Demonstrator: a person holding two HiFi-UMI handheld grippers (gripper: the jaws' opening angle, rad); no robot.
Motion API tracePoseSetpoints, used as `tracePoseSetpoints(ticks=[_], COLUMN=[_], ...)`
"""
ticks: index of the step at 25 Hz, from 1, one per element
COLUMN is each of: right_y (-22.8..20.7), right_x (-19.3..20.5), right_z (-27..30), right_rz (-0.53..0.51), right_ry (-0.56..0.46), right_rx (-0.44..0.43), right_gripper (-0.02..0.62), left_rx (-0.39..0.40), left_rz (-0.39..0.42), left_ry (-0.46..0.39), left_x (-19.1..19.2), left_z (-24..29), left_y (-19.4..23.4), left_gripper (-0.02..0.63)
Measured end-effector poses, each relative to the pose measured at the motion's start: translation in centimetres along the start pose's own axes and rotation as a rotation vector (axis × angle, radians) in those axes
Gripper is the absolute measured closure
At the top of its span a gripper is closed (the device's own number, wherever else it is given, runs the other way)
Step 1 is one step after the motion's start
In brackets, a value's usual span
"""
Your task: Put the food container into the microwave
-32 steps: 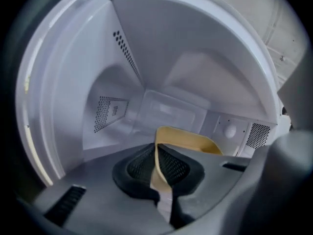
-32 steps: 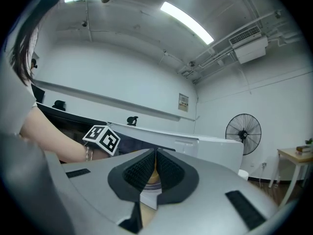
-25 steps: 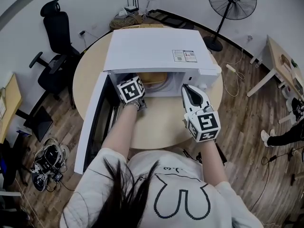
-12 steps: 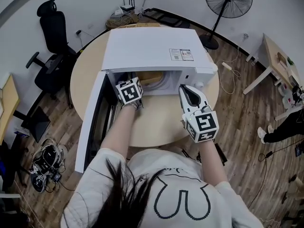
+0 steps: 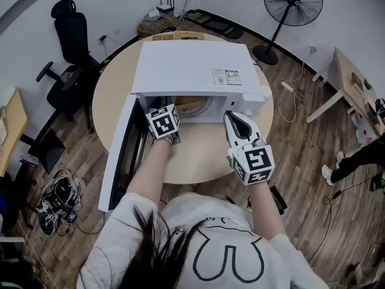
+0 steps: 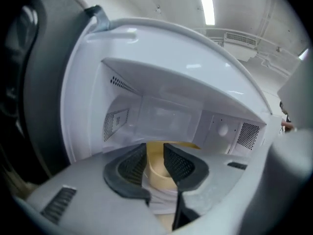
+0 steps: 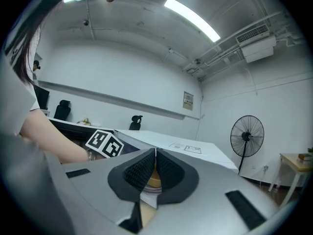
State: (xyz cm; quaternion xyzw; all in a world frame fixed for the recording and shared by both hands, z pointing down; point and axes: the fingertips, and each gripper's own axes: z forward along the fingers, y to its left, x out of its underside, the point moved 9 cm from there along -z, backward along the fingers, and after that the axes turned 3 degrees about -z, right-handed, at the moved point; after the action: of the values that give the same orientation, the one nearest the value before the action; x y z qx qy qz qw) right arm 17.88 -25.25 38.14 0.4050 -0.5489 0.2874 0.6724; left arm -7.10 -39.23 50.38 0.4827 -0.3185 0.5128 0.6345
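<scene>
The white microwave (image 5: 192, 68) stands on the round table with its door (image 5: 123, 152) swung open to the left. The tan food container (image 5: 191, 105) sits inside the cavity. My left gripper (image 5: 163, 120) is at the mouth of the cavity. In the left gripper view its jaws (image 6: 155, 160) stand a little apart, and the container (image 6: 157, 173) shows through the gap, just beyond the pads. My right gripper (image 5: 230, 116) hangs over the table by the microwave's front right corner. Its pads meet at the tips (image 7: 155, 155), with nothing held.
The round wooden table (image 5: 201, 158) has bare room in front of the microwave. An office chair (image 5: 72, 38) stands at the back left and a floor fan (image 5: 293, 2) at the back right. A small desk (image 5: 355, 80) and a person's leg (image 5: 361, 164) are at the right edge.
My left gripper has drawn back a little from inside the cavity to its mouth. The right gripper has shifted slightly left, still shut. The container stays inside.
</scene>
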Motion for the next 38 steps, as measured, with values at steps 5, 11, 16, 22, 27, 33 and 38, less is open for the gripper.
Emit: tracePoseSetpoints(ticks=[5, 11, 16, 22, 27, 33, 38], right_y=[-0.6, -1.2, -2.1, -2.9, -3.6, -4.0, -4.1], right_x=[-1.0, -1.7, -1.7, -2.0, -2.4, -3.0, -3.5], right_z=[0.2, -0.1, -0.1, -0.2, -0.2, -0.2, 0.1], right_rz=[0.022, 0.046, 0.055, 0.05, 0.049, 0.053, 0.053], right_ry=[0.0, 0.001, -0.005, -0.03, -0.046, -0.071, -0.088], right_rx=[-0.031, -0.059, -0.065, -0.076, -0.085, -0.107, -0.112], right_gripper=[0.565, 0.565, 0.565, 0.565, 0.565, 0.565, 0.565], left_rx=[-0.019, -0.036, -0.034, -0.032, -0.03, -0.004, 0.034], left_rz=[0.009, 0.007, -0.018, -0.004, 0.019, 0.093, 0.179], left_ry=[0.009, 0.026, 0.019, -0.015, -0.026, -0.069, -0.145], left_x=[-0.9, -1.1, -1.1, -1.5, -2.0, -3.3, -5.5], left_z=[-1.4, -3.1, -4.3, -6.2, -7.8, -9.8, -11.5], left_y=[-0.4, -1.1, -1.7, -2.1, -2.2, -2.7, -3.4], left_gripper=[0.503, 0.503, 0.503, 0.503, 0.503, 0.503, 0.503])
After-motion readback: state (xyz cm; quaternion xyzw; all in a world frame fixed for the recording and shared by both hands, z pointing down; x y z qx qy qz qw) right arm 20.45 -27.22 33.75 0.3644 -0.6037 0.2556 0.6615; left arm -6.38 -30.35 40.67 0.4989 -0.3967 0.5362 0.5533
